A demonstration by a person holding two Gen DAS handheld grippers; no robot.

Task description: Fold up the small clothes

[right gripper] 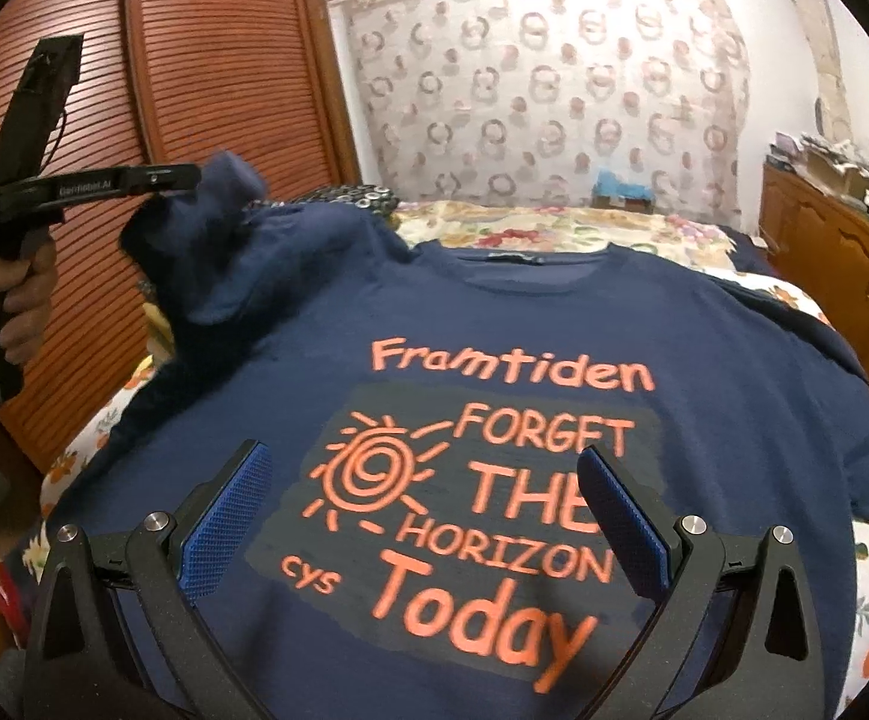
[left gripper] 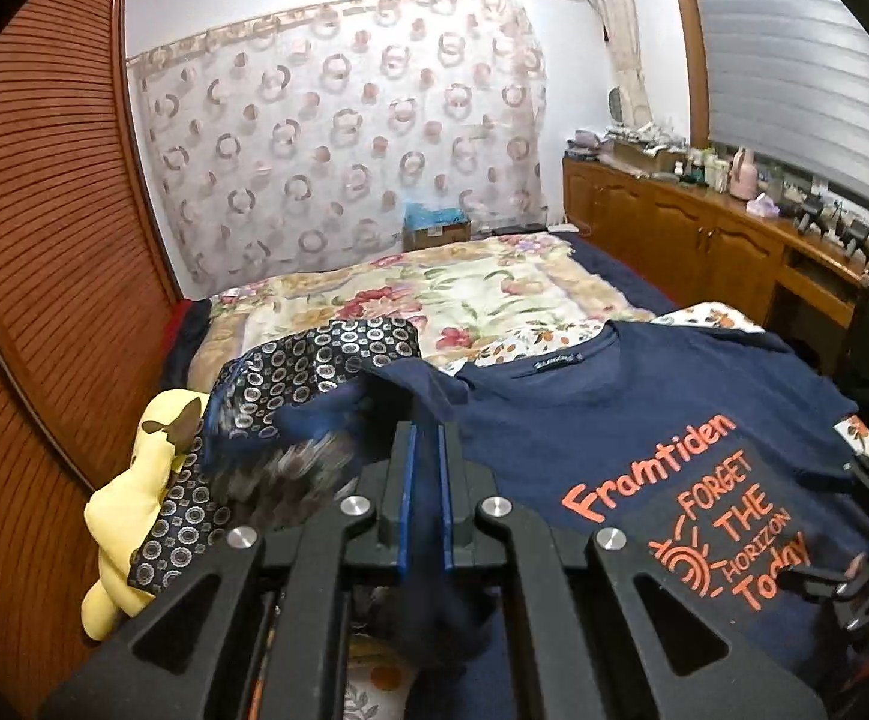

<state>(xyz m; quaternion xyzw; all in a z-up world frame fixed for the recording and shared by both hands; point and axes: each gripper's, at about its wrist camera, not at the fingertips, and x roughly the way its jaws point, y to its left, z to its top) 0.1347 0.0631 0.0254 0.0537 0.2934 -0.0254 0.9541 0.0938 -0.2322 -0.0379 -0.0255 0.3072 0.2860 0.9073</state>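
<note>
Fingers: left gripper (left gripper: 426, 456) pinching navy T-shirt (right gripper: 494, 312) sleeve, lifted; right gripper (right gripper: 425, 516) spread above shirt.

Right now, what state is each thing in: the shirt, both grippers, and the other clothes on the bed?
Navy T-shirt: spread print-up on the bed, one sleeve lifted.
Sleeve: raised off the bed, pinched in the left gripper.
Left gripper: shut on the sleeve.
Right gripper: open, above the print, holding nothing.
Patterned dark garment: crumpled, unfolded.
Yellow garment: bunched, unfolded.
</note>
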